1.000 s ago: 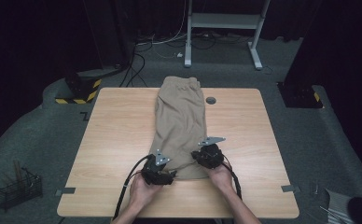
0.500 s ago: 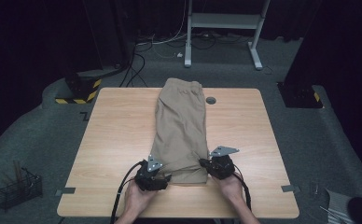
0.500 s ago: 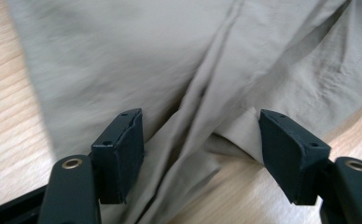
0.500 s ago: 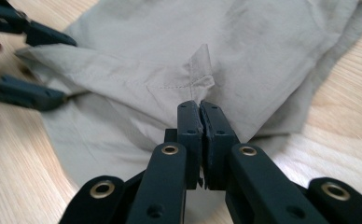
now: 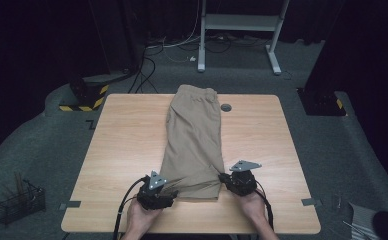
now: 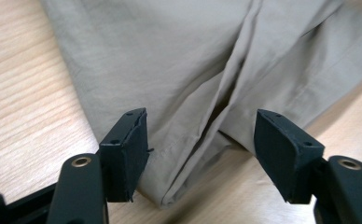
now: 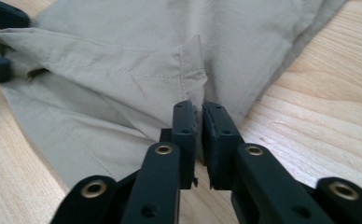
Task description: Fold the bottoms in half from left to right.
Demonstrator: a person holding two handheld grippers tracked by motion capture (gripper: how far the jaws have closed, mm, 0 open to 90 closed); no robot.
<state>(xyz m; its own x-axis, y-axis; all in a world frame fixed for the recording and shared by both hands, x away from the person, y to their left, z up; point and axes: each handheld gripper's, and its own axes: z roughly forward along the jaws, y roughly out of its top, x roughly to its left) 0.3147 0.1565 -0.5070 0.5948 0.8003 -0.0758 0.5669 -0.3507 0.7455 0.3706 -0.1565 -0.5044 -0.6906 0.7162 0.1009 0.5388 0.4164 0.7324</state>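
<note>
The pale wooden rectangular table point(image 5: 122, 150) carries a folded pair of khaki cotton trousers point(image 5: 194, 135) down its middle, the waistband at the far edge and the hem near the person. The long axis of the trousers runs straight from the person's side to the far side of the table, narrow across.

At the near hem both hands work. The left gripper point(image 6: 200, 154) sits at the hem's left corner; its fingers point(image 6: 128, 151) stand spread wide on either side of a fold of cloth without pressing it, and they have just been closing a little. The right gripper point(image 7: 198, 140) is at the hem's right corner; its fingers point(image 7: 184, 135) are nearly together with a thin edge of fabric pinched between them, and they have just been easing apart slightly, so the hold looks light.

The step in hand seems to be taking both hem corners for a fold towards the waistband. To do it well, the left fingers should close on all layers at the corner, the right should firm up its hold, and both should lift evenly to keep the hem straight.
</note>
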